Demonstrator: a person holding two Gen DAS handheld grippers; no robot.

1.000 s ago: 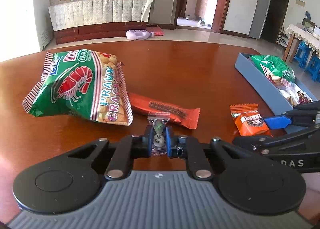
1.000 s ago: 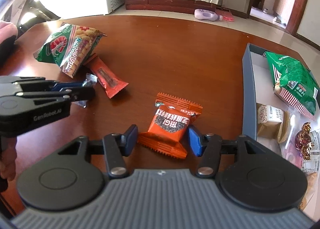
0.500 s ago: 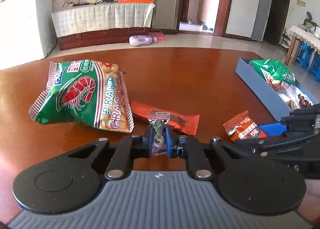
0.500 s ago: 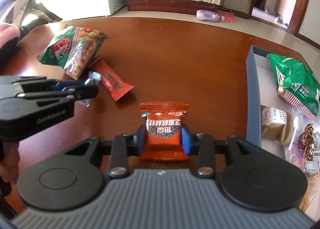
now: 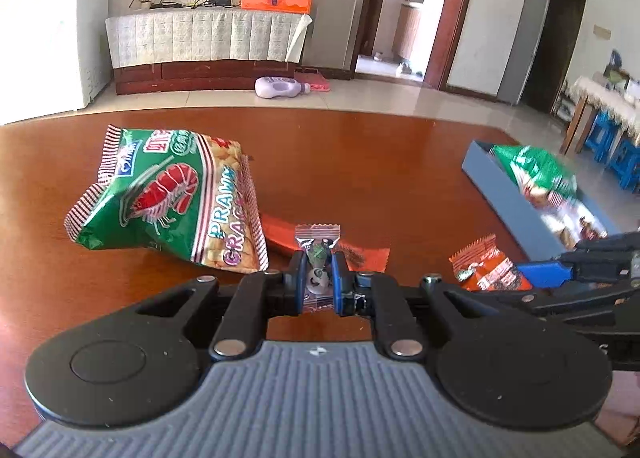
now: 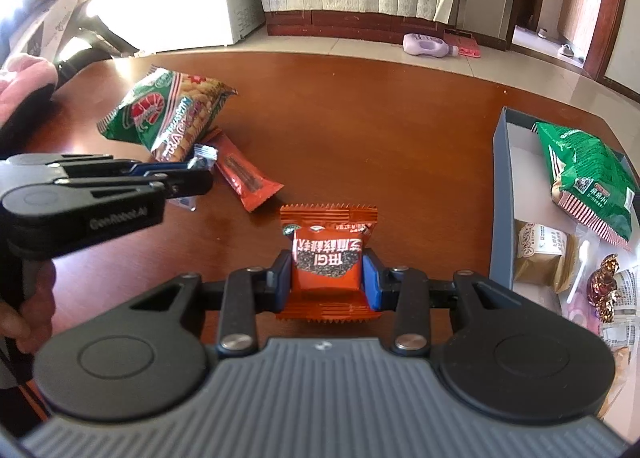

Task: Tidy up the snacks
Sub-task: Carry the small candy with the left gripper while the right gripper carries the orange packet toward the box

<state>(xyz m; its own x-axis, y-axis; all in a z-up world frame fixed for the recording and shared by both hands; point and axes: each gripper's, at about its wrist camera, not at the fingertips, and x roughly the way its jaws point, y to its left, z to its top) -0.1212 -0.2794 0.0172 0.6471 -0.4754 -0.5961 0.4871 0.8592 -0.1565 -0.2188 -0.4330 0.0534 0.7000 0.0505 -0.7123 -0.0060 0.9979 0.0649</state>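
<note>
My left gripper [image 5: 317, 282] is shut on a small clear-wrapped candy [image 5: 317, 254], held just above the brown table [image 5: 360, 161]. Behind it lie a green prawn cracker bag [image 5: 172, 201] and a long red snack stick packet [image 5: 360, 254]. My right gripper [image 6: 326, 274] is shut on an orange snack packet [image 6: 326, 254], lifted a little off the table; the same orange snack packet [image 5: 488, 266] shows at the right of the left wrist view. In the right wrist view the left gripper [image 6: 188, 175] stands at the left with the candy [image 6: 204, 153] in it.
A grey-blue box [image 6: 500, 193] on the right holds a green bag [image 6: 588, 177], a brown packet [image 6: 540, 254] and other small sweets. A hand [image 6: 24, 322] grips the left tool. A pink sleeve [image 6: 24, 73] shows at far left. Bare table lies between the snacks and the box.
The right gripper closed on the orange packet and lifted it slightly. The left gripper kept its hold on the candy and rose a little.
</note>
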